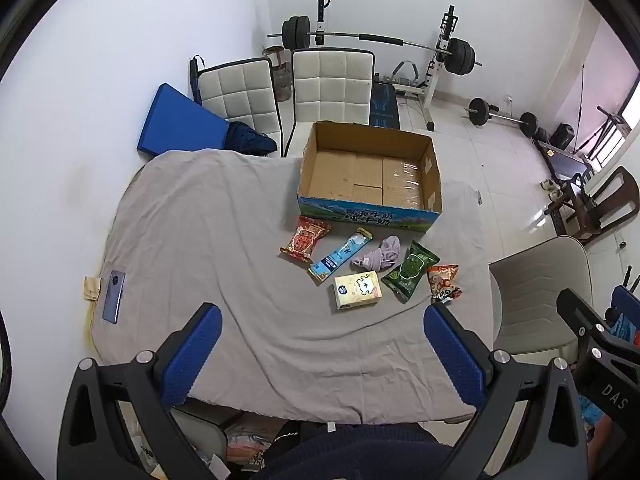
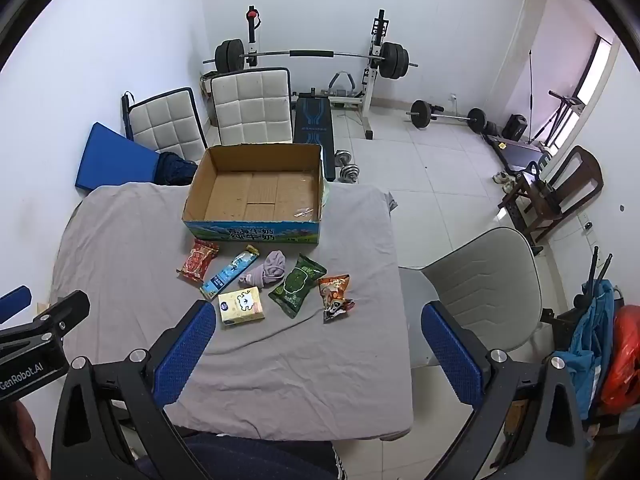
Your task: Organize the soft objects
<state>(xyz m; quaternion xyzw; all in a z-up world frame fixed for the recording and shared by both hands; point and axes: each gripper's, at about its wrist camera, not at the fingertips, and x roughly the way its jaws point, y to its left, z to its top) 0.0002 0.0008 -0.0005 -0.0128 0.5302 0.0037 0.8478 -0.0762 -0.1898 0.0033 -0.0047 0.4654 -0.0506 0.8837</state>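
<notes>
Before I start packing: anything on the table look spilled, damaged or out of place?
Nothing is spilled or damaged. The cardboard box sits upright and empty, and the packets lie loosely in front of it. The one stray is a phone at the cloth's far left edge, apart from the packets.

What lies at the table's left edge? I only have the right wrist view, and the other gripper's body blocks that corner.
Observer: A phone lies flat on the grey cloth, far left of the red snack packet.
Operator: Is the left gripper holding anything?
Observer: No. The left gripper is open, with only bare cloth between its fingers.
Operator: Anything beside the phone?
Observer: A small beige scrap sits just left of it, at the cloth's edge.
</notes>
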